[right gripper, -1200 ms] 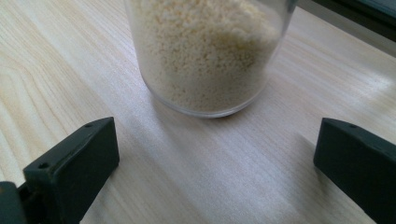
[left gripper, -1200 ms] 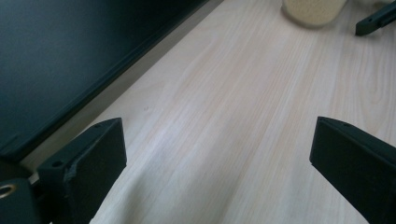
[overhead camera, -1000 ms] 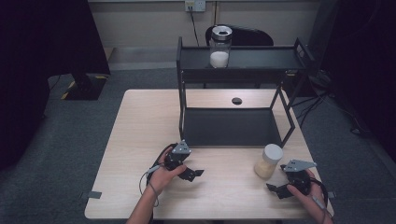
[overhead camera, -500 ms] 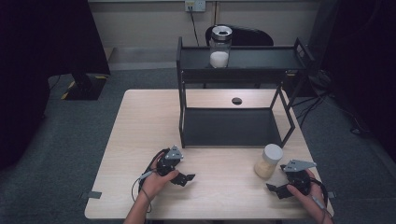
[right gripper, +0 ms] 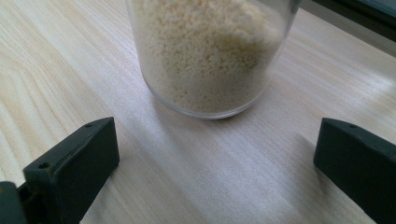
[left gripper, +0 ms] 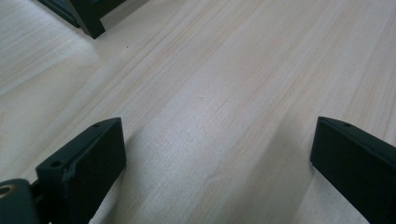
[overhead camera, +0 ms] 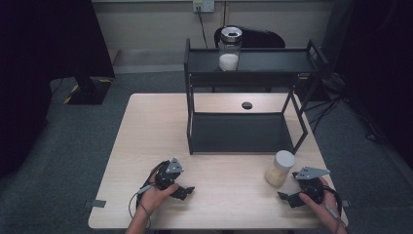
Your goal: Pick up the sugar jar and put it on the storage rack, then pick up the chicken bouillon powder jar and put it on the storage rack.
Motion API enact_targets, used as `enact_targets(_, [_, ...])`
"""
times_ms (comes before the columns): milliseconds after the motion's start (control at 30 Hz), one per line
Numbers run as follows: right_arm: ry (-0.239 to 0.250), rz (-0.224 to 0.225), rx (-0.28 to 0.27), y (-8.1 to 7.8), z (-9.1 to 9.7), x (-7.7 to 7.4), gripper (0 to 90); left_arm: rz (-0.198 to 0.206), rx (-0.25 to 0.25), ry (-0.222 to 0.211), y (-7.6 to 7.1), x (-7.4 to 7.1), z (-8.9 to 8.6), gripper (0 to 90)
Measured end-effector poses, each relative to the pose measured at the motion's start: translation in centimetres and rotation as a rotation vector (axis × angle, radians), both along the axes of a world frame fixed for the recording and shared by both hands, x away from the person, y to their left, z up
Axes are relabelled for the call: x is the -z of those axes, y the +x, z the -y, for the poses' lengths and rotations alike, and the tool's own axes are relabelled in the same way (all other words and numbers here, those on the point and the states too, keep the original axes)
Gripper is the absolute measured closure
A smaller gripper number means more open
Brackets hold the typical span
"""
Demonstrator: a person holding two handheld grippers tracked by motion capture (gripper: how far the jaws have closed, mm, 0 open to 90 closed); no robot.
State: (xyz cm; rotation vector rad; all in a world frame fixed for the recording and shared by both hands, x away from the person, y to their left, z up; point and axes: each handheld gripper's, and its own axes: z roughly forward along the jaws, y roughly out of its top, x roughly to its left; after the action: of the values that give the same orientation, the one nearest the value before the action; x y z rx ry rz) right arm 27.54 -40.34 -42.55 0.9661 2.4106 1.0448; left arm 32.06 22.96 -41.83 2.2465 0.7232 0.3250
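A clear jar of pale grains with a white lid stands upright on the wooden table at the front right, just ahead of the black shelf rack. My right gripper rests near the table's front right edge, open, its jaws wide apart with the jar a short way beyond them, untouched. My left gripper lies open on the front left of the table, with bare wood between its jaws. A second clear jar, open-topped with white contents, stands on the rack's upper shelf.
The rack has a lower tray and an upper shelf. One rack foot sits ahead of my left gripper. A small dark hole marks the table behind the rack. A black chair stands beyond the table.
My left gripper has drifted slightly left and toward the front edge. The right gripper and both jars have not moved.
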Motion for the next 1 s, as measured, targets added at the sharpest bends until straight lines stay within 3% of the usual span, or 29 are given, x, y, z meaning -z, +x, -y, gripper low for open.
enact_targets(200, [0.0, 0.0, 0.0, 0.0, 0.0, 0.0, 0.0, 0.027, 0.016, -0.01, -0.44, 0.63, -0.37, 0.0])
enact_targets(1000, [-0.004, -0.008, 0.016, 0.28, -0.36, -0.26, 0.6, 0.027, 0.001, -0.012, -0.69, 0.66, -0.28, 0.0])
